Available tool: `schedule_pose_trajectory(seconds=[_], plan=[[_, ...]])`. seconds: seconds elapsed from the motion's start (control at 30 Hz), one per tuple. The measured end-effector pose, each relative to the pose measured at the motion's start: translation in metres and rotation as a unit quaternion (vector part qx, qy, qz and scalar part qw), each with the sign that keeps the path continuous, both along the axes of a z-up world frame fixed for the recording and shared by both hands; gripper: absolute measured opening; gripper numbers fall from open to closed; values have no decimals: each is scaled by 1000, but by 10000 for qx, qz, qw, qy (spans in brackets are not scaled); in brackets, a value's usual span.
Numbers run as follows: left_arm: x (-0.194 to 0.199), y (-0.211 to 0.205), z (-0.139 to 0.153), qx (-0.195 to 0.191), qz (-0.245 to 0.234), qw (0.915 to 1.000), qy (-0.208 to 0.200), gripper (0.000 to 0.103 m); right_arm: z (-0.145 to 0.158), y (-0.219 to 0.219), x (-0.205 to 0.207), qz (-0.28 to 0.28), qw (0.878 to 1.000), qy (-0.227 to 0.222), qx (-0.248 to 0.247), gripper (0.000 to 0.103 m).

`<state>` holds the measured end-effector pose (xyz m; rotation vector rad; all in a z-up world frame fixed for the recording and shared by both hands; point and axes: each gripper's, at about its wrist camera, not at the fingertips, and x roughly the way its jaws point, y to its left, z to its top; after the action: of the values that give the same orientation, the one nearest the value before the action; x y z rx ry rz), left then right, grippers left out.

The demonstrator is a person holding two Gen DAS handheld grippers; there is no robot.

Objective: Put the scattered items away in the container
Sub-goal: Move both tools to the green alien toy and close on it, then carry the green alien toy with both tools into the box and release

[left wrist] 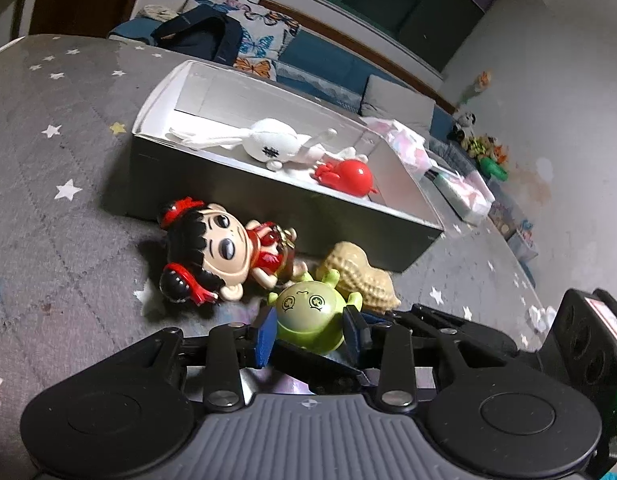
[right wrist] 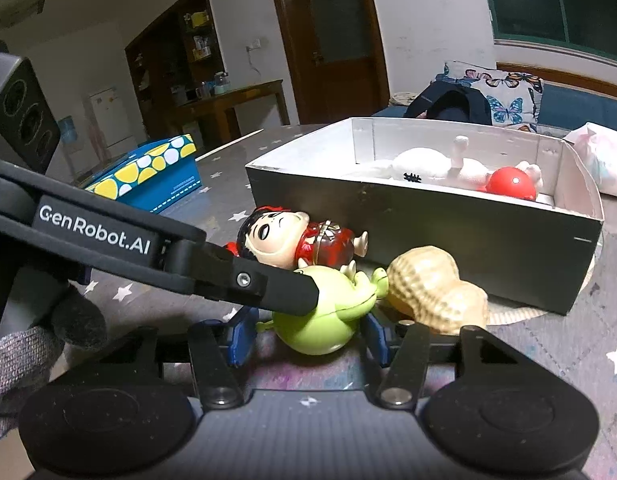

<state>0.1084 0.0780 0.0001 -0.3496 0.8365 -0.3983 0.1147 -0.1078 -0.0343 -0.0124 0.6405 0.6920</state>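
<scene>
A green round toy lies on the grey star-patterned cloth between the blue pads of my left gripper, which is closed on its sides. In the right wrist view the same green toy sits between the pads of my right gripper, which stand apart from it, and the left gripper's finger lies across it. A black-haired doll in red and a peanut toy lie beside it. Behind stands the open box holding a white plush and a red toy.
A blue box with yellow and white spots lies at the left. Pink-white packets lie past the box's far end. A sofa with butterfly cushions and a dark backpack stand behind the table.
</scene>
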Motion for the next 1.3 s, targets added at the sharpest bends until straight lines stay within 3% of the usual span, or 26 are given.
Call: schedule_pose_trajectory(seconds=[0.23, 0.4, 1.3], plan=[[-5, -19, 2, 459, -537, 9975, -88, 44, 1, -9, -11, 124, 9999, -43, -56, 56], [0, -30, -4, 695, -650, 9954, -57, 50, 0, -10, -12, 128, 9999, -77, -63, 56], [-6, -31, -7, 704, -447, 9965, 111, 51, -2, -12, -17, 205, 9997, -105, -25, 56]])
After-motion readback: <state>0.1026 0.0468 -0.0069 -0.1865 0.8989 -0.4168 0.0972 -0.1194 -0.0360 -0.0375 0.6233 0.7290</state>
